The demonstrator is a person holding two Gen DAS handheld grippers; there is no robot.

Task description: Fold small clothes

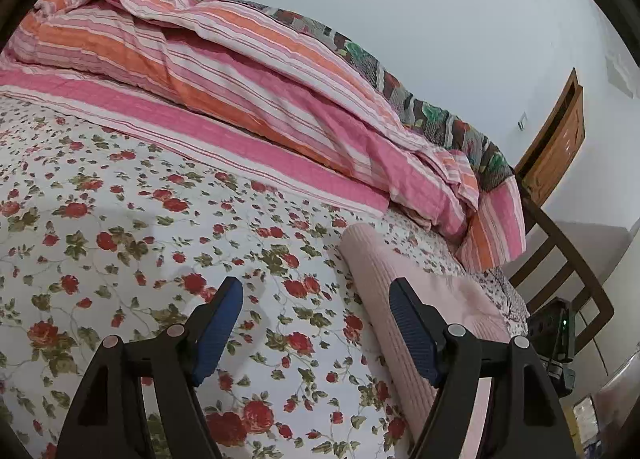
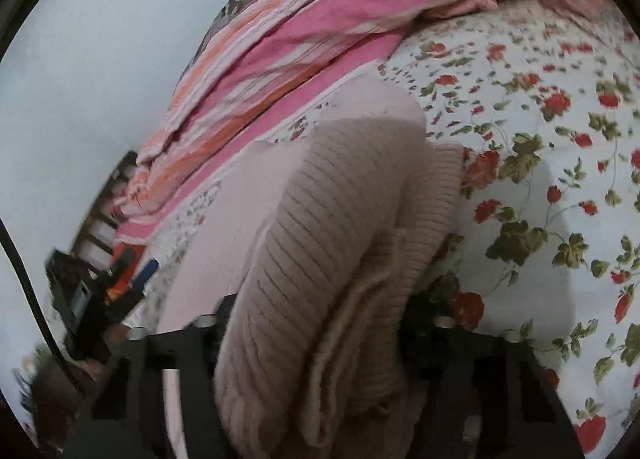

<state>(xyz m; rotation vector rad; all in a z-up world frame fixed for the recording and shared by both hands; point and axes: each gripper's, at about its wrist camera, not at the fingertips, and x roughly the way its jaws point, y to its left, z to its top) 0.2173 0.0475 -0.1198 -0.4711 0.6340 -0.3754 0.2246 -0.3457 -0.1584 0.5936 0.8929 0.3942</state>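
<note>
A pale pink ribbed knit garment point(image 1: 404, 291) lies on the floral bedsheet point(image 1: 120, 259) at the bed's right edge. My left gripper point(image 1: 316, 299) is open and empty, its blue pads apart, with the right finger over the garment's left edge. In the right wrist view the same garment point(image 2: 332, 243) is bunched in thick folds between the fingers of my right gripper point(image 2: 316, 323). The folds hide the fingertips, and the gripper is shut on the cloth and lifts it off the floral bedsheet point(image 2: 540, 147).
A pink and orange striped quilt point(image 1: 224, 71) is heaped along the far side of the bed. A wooden chair point(image 1: 560, 243) stands beyond the bed's right edge. Dark equipment point(image 2: 80, 291) sits at the left in the right wrist view.
</note>
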